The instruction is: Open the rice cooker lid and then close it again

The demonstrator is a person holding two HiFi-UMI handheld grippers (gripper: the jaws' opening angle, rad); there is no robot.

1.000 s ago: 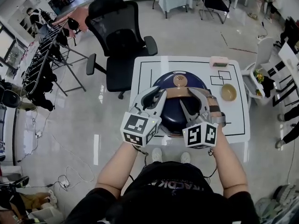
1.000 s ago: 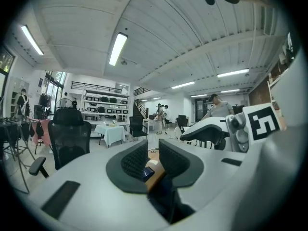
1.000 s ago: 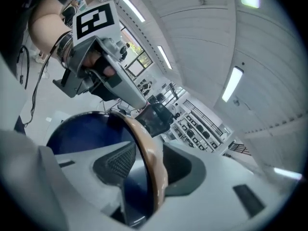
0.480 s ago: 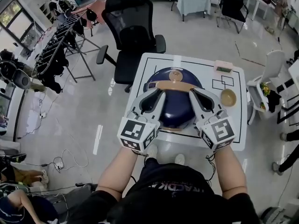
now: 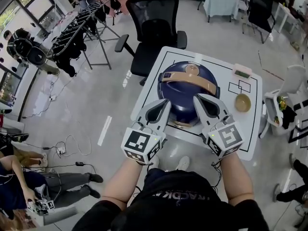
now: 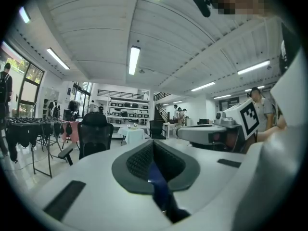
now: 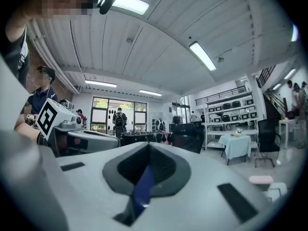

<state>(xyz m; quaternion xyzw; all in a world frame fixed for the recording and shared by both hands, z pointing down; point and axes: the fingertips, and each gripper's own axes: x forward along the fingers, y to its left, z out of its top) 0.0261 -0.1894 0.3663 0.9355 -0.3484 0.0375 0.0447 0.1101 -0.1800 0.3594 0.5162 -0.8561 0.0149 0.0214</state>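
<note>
The dark blue rice cooker (image 5: 185, 97) stands on the white table (image 5: 250, 134) with its lid down and its tan handle (image 5: 188, 79) lying across the top. My left gripper (image 5: 166, 102) hovers by the cooker's near left side, jaws shut on nothing. The right gripper (image 5: 198, 99) hovers by the near right side, also shut and empty. In the left gripper view the left gripper (image 6: 153, 146) has its pads together, and the right gripper (image 7: 147, 148) does too in its own view. Both point level across the room, and only a blue sliver shows between the pads.
A tan bowl (image 5: 242, 102) and a pink box (image 5: 242, 71) sit on the table's right part. A black office chair (image 5: 156, 23) stands behind the table, a white chair (image 5: 288, 88) to its right. Clothes racks (image 5: 77, 28) line the left.
Both grippers have drawn back from the tan handle toward me. The right jaws, open a second ago, have shut, and the left ones have closed fully. The head view has shifted.
</note>
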